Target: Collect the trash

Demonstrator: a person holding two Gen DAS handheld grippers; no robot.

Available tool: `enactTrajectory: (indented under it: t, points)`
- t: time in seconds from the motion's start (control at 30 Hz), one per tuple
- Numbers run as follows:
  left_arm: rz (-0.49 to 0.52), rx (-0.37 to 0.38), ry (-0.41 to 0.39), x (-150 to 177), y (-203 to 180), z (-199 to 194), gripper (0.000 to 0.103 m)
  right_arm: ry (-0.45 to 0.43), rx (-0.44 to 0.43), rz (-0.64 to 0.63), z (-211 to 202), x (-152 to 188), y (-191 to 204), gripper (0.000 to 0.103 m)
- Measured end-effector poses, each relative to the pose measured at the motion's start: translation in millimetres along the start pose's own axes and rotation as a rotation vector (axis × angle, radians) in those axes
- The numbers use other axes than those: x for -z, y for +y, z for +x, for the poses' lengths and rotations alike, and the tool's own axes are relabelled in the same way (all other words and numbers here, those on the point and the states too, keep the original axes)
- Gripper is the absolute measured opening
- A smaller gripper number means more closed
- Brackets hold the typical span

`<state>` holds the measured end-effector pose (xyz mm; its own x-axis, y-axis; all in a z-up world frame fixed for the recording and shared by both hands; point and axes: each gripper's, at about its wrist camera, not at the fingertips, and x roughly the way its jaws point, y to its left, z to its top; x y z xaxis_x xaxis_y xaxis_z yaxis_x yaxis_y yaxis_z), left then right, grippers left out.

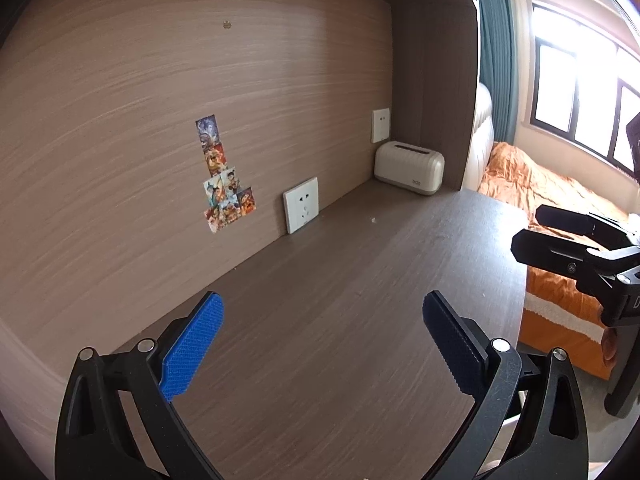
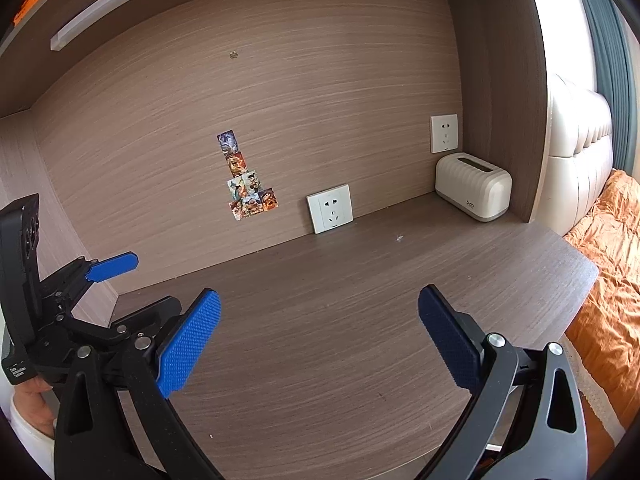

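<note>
A tiny white scrap lies on the brown wooden desk, far back near the wall; it also shows in the right wrist view. My left gripper is open and empty, held above the near part of the desk. My right gripper is open and empty, also above the near desk. The right gripper shows at the right edge of the left wrist view. The left gripper shows at the left of the right wrist view, held by a hand.
A cream tissue box stands in the desk's back right corner. Two white wall sockets and several picture stickers are on the back panel. A bed with orange bedding lies right of the desk.
</note>
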<state>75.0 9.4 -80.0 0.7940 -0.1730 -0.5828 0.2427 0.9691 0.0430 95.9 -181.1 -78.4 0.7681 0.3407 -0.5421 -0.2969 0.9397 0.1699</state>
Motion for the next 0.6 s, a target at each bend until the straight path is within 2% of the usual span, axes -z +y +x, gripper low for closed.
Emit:
enactTrajectory:
  t: [0.13,0.6]
  points:
    - [-0.021,0.018,0.01,-2,5,7,0.098,0.0,0.006,-0.009,2,0,2,0.098]
    - [0.012,0.021,-0.011,-5,2,20,0.098,0.009,0.033,0.024,5,3,-7,0.098]
